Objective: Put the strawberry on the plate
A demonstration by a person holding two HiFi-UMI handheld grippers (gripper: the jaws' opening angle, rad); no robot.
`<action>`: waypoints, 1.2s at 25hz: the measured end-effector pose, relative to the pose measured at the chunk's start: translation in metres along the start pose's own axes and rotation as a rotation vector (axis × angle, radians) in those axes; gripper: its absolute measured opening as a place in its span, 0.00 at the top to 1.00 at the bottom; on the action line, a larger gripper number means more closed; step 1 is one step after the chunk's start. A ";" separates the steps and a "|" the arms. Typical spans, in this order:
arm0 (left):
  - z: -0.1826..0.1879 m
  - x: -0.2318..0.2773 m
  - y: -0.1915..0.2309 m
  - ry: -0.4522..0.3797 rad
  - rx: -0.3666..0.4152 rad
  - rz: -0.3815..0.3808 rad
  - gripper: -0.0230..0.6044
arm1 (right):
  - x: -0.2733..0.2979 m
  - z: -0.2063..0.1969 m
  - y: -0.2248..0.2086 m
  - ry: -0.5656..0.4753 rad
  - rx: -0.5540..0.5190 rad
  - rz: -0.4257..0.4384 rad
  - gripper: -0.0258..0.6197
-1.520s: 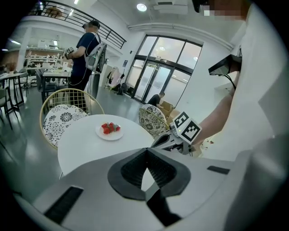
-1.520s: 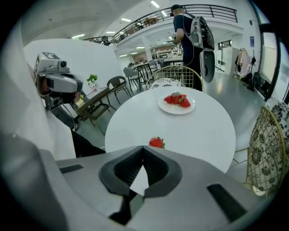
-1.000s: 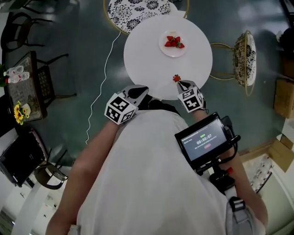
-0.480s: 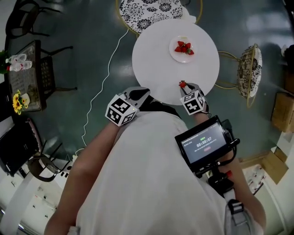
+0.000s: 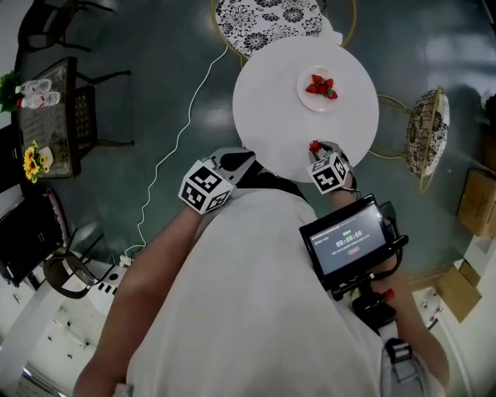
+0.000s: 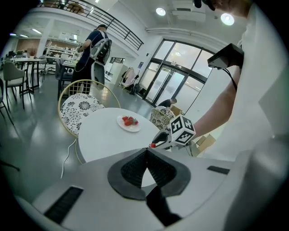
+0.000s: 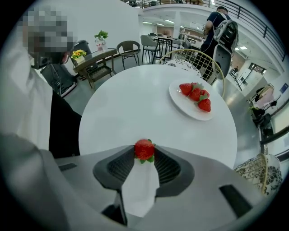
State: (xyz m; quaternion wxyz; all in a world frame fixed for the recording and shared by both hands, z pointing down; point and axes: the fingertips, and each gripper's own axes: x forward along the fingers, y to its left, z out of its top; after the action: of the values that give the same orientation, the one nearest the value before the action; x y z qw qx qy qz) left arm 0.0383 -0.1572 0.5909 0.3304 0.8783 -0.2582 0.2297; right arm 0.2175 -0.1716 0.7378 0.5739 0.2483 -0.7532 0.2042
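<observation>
A red strawberry (image 7: 144, 150) is pinched between the tips of my right gripper (image 7: 144, 154), which is shut on it just above the near edge of the round white table (image 7: 126, 113). From the head view the strawberry (image 5: 315, 146) shows at the right gripper (image 5: 318, 150), short of the white plate (image 5: 318, 101). That plate (image 7: 183, 107) lies at the table's far right and carries three strawberries (image 7: 195, 94). My left gripper (image 6: 146, 151) is shut and empty, held off the table's near left edge (image 5: 242, 160).
A black-and-white patterned chair (image 5: 267, 19) stands beyond the table, and a wicker chair (image 5: 430, 132) to its right. A white cable (image 5: 182, 132) trails over the floor at left. A side table with flowers (image 5: 46, 116) is far left. A person (image 6: 92, 49) stands in the background.
The head view has drifted, so the table sits further right in the frame. The right gripper still holds the strawberry over the table's near edge. The left gripper has stayed put.
</observation>
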 end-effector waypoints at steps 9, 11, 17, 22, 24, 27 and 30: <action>0.004 0.002 0.000 0.003 0.014 -0.011 0.96 | 0.003 0.000 -0.001 0.035 -0.001 0.024 0.79; 0.005 0.002 0.002 -0.002 0.011 -0.009 0.96 | 0.002 0.000 -0.001 0.034 0.007 0.030 0.79; 0.006 0.002 0.004 -0.013 0.008 -0.017 0.96 | -0.009 0.008 0.005 0.008 0.003 0.034 0.79; 0.017 0.003 0.001 -0.033 0.028 -0.021 0.96 | -0.020 0.011 0.005 -0.008 0.003 0.027 0.79; 0.021 0.005 0.000 -0.039 0.038 -0.022 0.96 | -0.025 0.009 0.003 -0.015 0.006 0.021 0.79; 0.028 0.009 -0.001 -0.046 0.051 -0.023 0.96 | -0.032 0.008 0.000 -0.036 0.031 0.013 0.79; 0.033 0.015 0.001 -0.040 0.066 -0.030 0.96 | -0.038 0.007 -0.003 -0.062 0.073 0.009 0.79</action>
State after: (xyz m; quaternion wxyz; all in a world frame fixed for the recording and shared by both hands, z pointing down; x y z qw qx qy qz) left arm 0.0571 -0.1856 0.5773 0.2996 0.8968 -0.2438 0.2156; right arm 0.2221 -0.1733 0.6997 0.5400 0.2719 -0.7637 0.2265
